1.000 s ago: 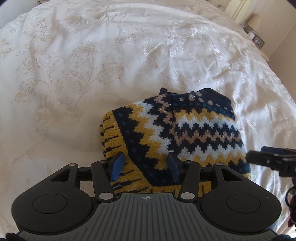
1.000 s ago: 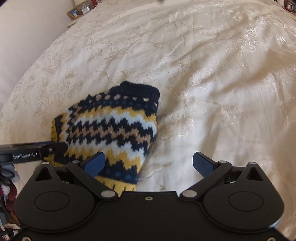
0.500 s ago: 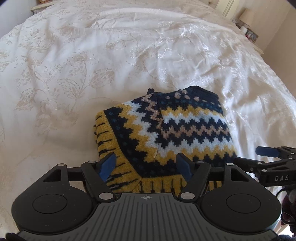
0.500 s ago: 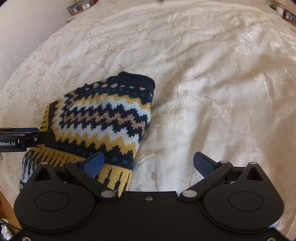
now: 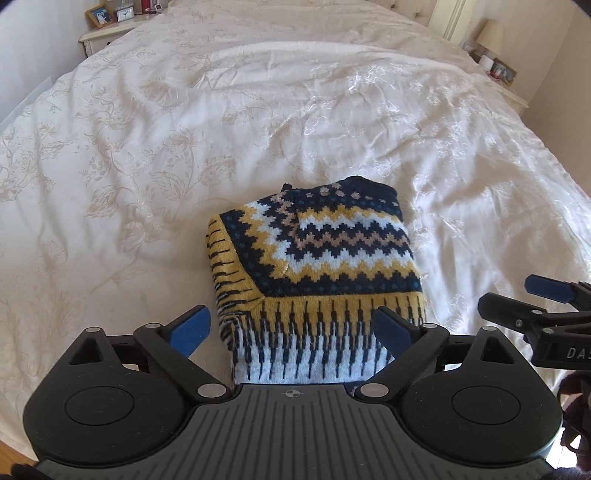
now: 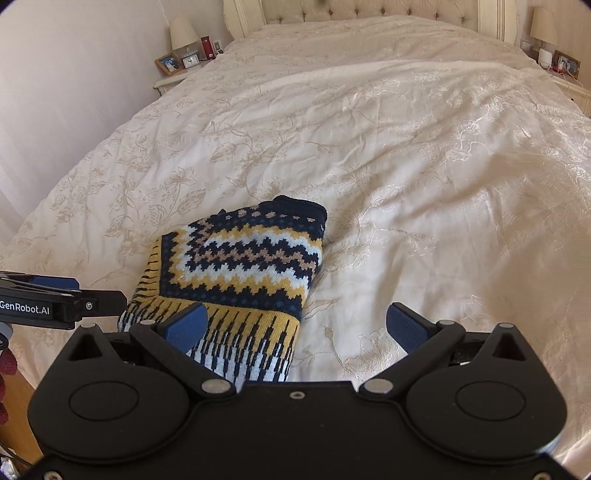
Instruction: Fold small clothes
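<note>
A small knitted sweater [image 5: 325, 258] with navy, yellow, white and tan zigzags lies folded into a compact rectangle on the cream bedspread [image 5: 184, 129]. Its striped hem faces me at the bed's near edge. My left gripper [image 5: 291, 326] is open, raised just in front of the hem, with nothing between its blue pads. In the right wrist view the sweater [image 6: 243, 266] sits left of centre, and my right gripper [image 6: 295, 325] is open over bare bedspread beside the sweater's right edge. Each gripper's fingers show at the side of the other's view.
The bedspread [image 6: 406, 147] stretches far back to a tufted headboard [image 6: 369, 11]. Bedside tables with lamps, photo frames and a clock [image 6: 190, 61] stand at both far corners. Wooden floor [image 6: 18, 406] shows at the lower left, below the bed edge.
Both grippers have pulled back and up from the sweater. The left one, narrower around the hem a second ago, has opened wide and let go. The folded sweater stays put.
</note>
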